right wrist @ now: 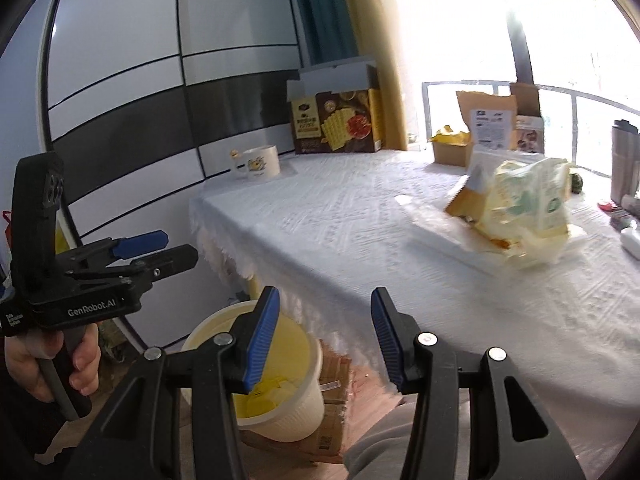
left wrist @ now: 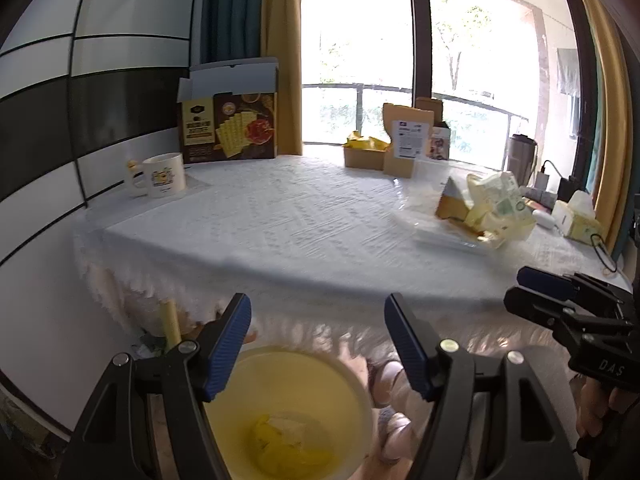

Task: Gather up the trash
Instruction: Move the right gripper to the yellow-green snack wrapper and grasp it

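A crumpled pile of pale yellow and green wrappers [left wrist: 496, 208] [right wrist: 524, 208] lies on a clear plastic sheet [right wrist: 440, 236] on the white-clothed table [left wrist: 260, 224] [right wrist: 340, 240]. Below the table's near edge stands a cream bin [left wrist: 304, 408] [right wrist: 296, 396] holding yellow scraps. My left gripper [left wrist: 318, 312] hangs open over the bin, nothing between its blue pads. My right gripper [right wrist: 325, 300] is also open and empty, in front of the table edge. Each gripper shows in the other's view: the right one [left wrist: 520, 286] at the right edge, the left one [right wrist: 180, 246] held by a hand at the left.
At the back of the table stand a cracker box [left wrist: 228, 124], a white mug [left wrist: 164, 176], small cardboard boxes [left wrist: 364, 152] and a brown pouch [left wrist: 408, 140]. A tissue box [left wrist: 576, 216] and a steel flask [left wrist: 520, 156] sit at the right. A cardboard box [right wrist: 336, 412] lies beside the bin.
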Available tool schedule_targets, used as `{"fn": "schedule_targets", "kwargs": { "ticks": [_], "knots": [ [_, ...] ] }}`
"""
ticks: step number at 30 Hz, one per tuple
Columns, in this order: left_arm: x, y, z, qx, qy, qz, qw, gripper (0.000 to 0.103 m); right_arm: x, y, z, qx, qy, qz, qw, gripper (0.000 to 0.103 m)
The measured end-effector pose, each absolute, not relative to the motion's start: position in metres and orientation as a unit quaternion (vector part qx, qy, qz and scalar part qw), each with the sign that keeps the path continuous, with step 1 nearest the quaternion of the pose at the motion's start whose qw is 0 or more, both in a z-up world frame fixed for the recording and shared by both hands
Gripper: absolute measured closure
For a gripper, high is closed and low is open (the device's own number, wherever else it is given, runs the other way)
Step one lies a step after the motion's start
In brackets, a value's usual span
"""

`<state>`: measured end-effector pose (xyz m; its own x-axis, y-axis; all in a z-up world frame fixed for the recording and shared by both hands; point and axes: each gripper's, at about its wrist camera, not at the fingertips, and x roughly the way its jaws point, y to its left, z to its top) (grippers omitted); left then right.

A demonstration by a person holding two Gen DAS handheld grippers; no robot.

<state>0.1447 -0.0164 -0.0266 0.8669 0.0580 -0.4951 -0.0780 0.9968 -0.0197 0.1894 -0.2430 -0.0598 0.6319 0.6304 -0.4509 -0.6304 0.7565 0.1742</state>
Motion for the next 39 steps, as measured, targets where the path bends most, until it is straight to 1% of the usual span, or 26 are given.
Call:
{"fn": "schedule_targets", "kwargs": {
  "ticks": [12, 22, 24, 26, 28, 39],
  "knots": [
    [0.191, -0.067, -0.020, -0.007, 0.242, -0.013, 0.970, 0.033, 0.217, -0.304, -0.042, 0.019, 0.221, 0.289, 0.931, 0.058],
    [0.237, -0.083, -0.019, -0.012, 0.234, -0.032, 0.972, 0.033, 0.264, -0.337, -0.042, 0.023, 0.222, 0.243, 0.944, 0.058],
    [0.248, -0.083, -0.019, -0.013, 0.235, -0.036, 0.971, 0.033, 0.273, -0.340, -0.041, 0.026, 0.222, 0.238, 0.945, 0.054],
    [0.257, -0.084, -0.020, -0.014, 0.235, -0.040, 0.971, 0.033, 0.285, -0.342, -0.040, 0.030, 0.223, 0.235, 0.946, 0.035],
    [0.269, -0.085, -0.020, -0.015, 0.234, -0.046, 0.971, 0.033, 0.296, -0.343, -0.039, 0.035, 0.222, 0.234, 0.946, 0.028],
    [0.322, -0.094, -0.024, -0.014, 0.255, -0.071, 0.964, 0.033, 0.355, -0.325, -0.044, 0.034, 0.282, 0.218, 0.934, 0.027]
  ]
}}
